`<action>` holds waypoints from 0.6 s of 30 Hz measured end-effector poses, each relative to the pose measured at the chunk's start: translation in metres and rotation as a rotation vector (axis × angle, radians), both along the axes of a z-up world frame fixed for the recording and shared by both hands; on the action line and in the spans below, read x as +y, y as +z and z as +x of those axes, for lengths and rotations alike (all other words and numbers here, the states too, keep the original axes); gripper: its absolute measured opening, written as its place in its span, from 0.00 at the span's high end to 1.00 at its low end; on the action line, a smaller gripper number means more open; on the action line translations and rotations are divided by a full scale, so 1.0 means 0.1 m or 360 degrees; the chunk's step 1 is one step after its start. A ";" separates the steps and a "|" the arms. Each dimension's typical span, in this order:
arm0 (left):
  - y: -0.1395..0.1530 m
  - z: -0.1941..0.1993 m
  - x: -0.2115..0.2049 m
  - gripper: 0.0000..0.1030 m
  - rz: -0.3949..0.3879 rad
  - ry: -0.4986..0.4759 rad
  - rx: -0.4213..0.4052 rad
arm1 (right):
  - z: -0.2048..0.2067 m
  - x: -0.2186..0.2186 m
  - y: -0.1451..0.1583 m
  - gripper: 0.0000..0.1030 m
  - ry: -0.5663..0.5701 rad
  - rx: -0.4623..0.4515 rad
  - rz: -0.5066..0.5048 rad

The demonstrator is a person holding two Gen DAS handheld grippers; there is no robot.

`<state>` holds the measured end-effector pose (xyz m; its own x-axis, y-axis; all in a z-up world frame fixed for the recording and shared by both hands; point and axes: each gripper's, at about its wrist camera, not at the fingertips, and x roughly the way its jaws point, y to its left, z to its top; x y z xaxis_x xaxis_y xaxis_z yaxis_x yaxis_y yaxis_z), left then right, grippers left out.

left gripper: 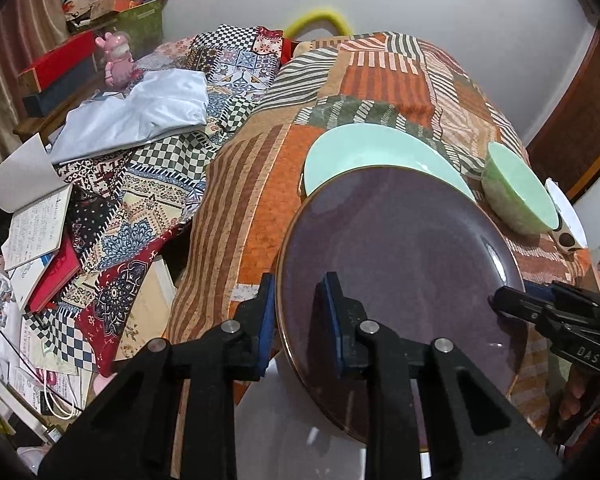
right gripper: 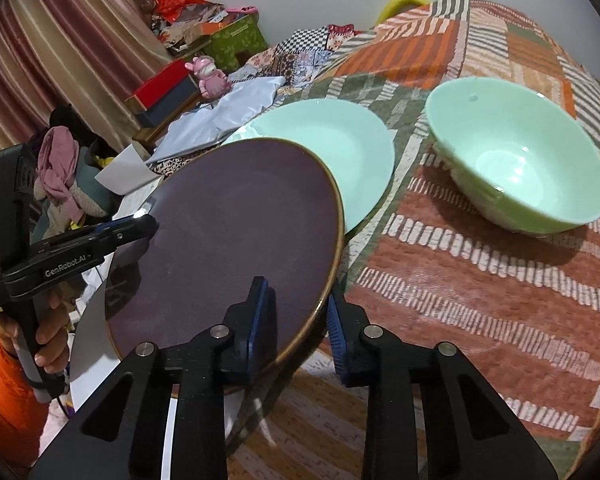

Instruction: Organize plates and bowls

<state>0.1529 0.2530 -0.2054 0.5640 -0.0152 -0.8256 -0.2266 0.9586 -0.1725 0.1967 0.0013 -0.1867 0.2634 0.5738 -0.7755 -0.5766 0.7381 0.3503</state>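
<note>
Cluttered room for this one: striped curtains, white wall, and a table (right gripper: 480,280) covered in an orange, green and white patchwork cloth, with a messier checkered quilt (left gripper: 140,184) piled off to one side along with open notebooks (left gripper: 36,220) and a pink bunny figurine (left gripper: 118,60).

We've got both tools on the same dish. Our left hand-held gripper (left gripper: 300,316) is closed down on the near-left edge of the big round dark purple ceramic plate with the brown rim (left gripper: 400,264), one blue pad under the rim and the other on top of the plate face. Our right hand-held gripper (right gripper: 298,320) is pinching the opposite edge the same way, one pad on the purple surface and the other outside the rim. So both are clamped tight on the plate, no gap to speak of.

That purple plate sits tilted at the near edge of the table, and its far edge overlaps a round pale mint green plate (right gripper: 340,140) lying flat on the cloth. Whether the two actually touch, we can't tell. Just to the right of the mint plate, and apart from it, stands a pale green glazed bowl (right gripper: 516,160), upright and empty. Past the bowl, in the left wrist view, we can see part of a white dish with brown dots (left gripper: 566,220).
</note>
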 end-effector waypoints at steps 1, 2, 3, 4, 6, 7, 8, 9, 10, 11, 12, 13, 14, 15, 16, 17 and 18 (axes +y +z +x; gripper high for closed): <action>0.00 0.00 0.00 0.77 -0.0003 -0.0005 0.0000 | 0.01 0.01 0.00 0.75 -0.0005 0.0003 0.0005; 0.00 0.00 0.01 0.77 -0.0010 -0.0010 0.0000 | 0.01 0.00 0.00 0.75 -0.0007 0.0009 0.0010; 0.00 0.00 0.02 0.77 -0.0016 -0.0012 0.0000 | 0.01 0.00 0.00 0.75 -0.0007 0.0012 0.0013; 0.00 0.00 0.02 0.77 -0.0022 -0.0013 0.0001 | 0.01 0.00 0.00 0.75 -0.0009 0.0014 0.0015; 0.00 0.00 0.02 0.78 -0.0036 -0.0013 0.0003 | 0.00 0.01 0.01 0.75 -0.0011 0.0008 0.0007; 0.00 0.00 0.02 0.78 -0.0042 -0.0012 0.0005 | 0.00 0.00 0.02 0.75 -0.0013 0.0004 0.0004; 0.00 0.00 0.02 0.78 -0.0052 -0.0015 0.0010 | 0.00 -0.01 0.02 0.75 -0.0016 -0.0002 0.0000; 0.01 -0.01 0.02 0.78 -0.0063 -0.0026 0.0015 | 0.00 -0.01 0.02 0.75 -0.0020 -0.0006 -0.0001; 0.01 -0.02 0.02 0.78 -0.0070 -0.0038 0.0019 | 0.00 -0.03 0.02 0.76 -0.0025 -0.0003 0.0004; 0.01 -0.03 0.00 0.78 -0.0069 -0.0056 0.0023 | 0.00 -0.06 0.01 0.77 -0.0028 0.0002 0.0012; 0.01 -0.03 -0.01 0.78 -0.0062 -0.0063 0.0025 | 0.01 -0.07 0.01 0.77 -0.0030 0.0007 0.0021; 0.00 -0.04 -0.02 0.78 -0.0056 -0.0069 0.0027 | 0.01 -0.08 0.01 0.77 -0.0034 0.0011 0.0026; 0.00 -0.05 -0.04 0.78 -0.0049 -0.0077 0.0030 | 0.00 -0.09 0.01 0.77 -0.0036 0.0007 0.0024; 0.00 -0.05 -0.04 0.78 -0.0051 -0.0077 0.0032 | -0.01 -0.08 0.02 0.77 -0.0035 0.0001 0.0020; 0.00 -0.05 -0.05 0.78 -0.0054 -0.0077 0.0036 | -0.01 -0.09 0.03 0.77 -0.0035 -0.0008 0.0016; 0.00 -0.05 -0.06 0.78 -0.0061 -0.0077 0.0039 | -0.02 -0.09 0.03 0.77 -0.0039 -0.0017 0.0014; 0.00 -0.05 -0.06 0.78 -0.0066 -0.0078 0.0041 | -0.03 -0.10 0.04 0.77 -0.0043 -0.0020 0.0016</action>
